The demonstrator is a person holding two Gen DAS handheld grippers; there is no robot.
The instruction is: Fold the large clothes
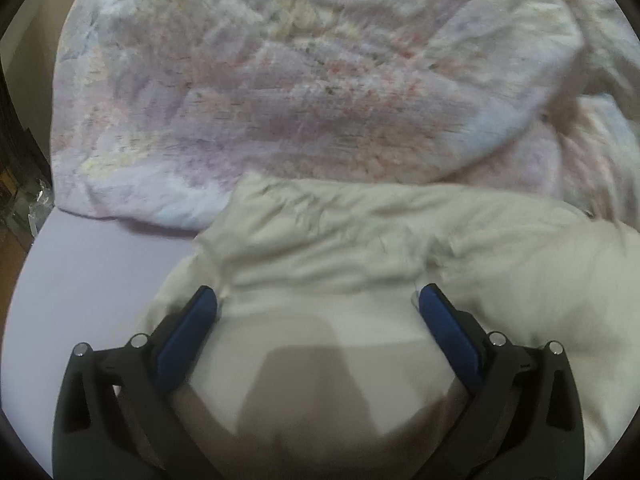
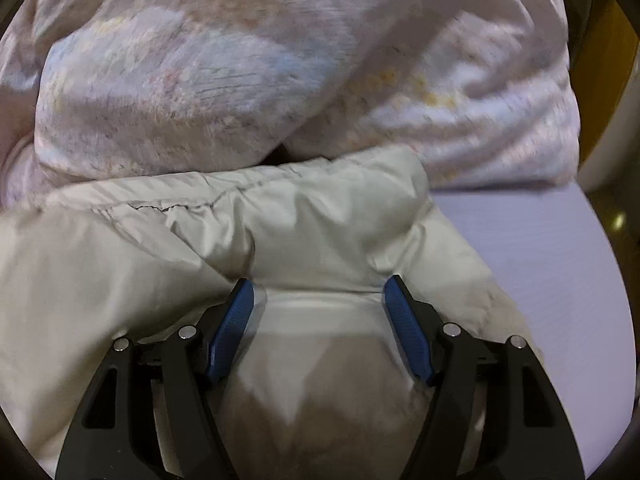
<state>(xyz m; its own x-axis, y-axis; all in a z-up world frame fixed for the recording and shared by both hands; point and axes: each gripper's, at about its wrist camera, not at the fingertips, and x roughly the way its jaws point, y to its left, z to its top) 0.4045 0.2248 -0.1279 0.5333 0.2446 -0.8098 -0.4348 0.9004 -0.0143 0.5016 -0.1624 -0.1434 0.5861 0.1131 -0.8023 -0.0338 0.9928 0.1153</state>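
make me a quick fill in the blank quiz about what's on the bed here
1. The puffy jacket is ____ in colour.
2. Behind the jacket lies a floral ____.
3. The bare sheet is pale ____.
4. The pads on both grippers are ____.

Missing words: cream; blanket; purple; blue

Puffy jacket (image 1: pixel 360 240) lies on bed sheet (image 1: pixel 88 280), bunched. Quilt (image 1: pixel 280 80) heaped behind jacket at 12 o'clock, its near edge touching jacket's far fold. Left wrist view: bare sheet at 9 o'clock of jacket, left gripper (image 1: pixel 318 300) over jacket's near part. Right wrist view: bare sheet at 3 o'clock, right gripper (image 2: pixel 319 292) over jacket, jaws straddling a fold.
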